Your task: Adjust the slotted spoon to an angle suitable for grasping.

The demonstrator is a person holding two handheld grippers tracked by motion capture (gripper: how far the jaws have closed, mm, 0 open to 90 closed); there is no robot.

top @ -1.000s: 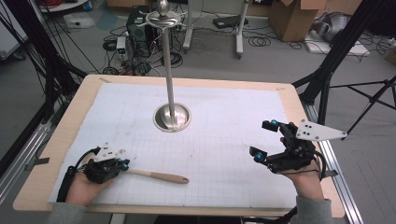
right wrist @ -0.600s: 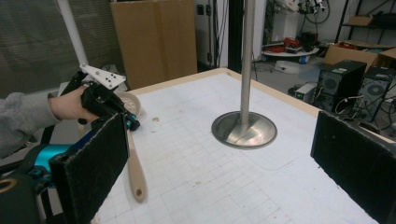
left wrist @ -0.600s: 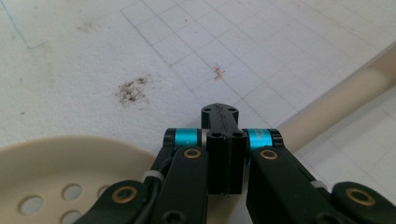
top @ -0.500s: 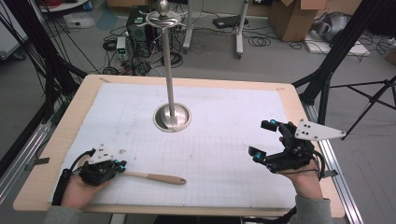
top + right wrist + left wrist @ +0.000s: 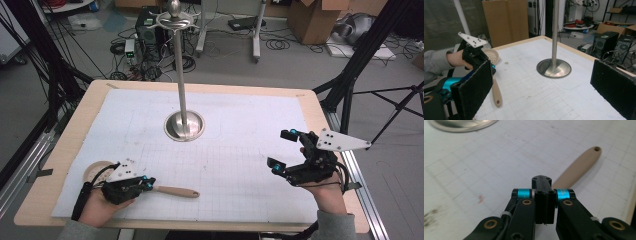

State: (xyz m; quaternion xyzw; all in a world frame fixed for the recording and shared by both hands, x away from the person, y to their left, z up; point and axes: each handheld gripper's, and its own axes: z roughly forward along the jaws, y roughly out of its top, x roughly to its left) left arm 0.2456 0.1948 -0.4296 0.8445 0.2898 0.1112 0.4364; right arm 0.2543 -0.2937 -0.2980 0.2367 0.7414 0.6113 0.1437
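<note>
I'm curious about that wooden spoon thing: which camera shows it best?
The right gripper view: the slotted wooden spoon shows bowl and handle, gripped by the left gripper. The high view shows it small; the left gripper view shows just its handle.

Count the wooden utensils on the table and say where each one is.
1. A slotted wooden spoon lies at the near left of the white mat, its handle pointing right. The left hand-held gripper is shut on its neck. Nothing else wooden shows; none looks hidden.

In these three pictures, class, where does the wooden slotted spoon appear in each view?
High view: wooden slotted spoon, lower left, in the left gripper.
Left gripper view: handle upper right.
Right gripper view: lower left.
Shared landmark: the metal stand's round base.
</note>
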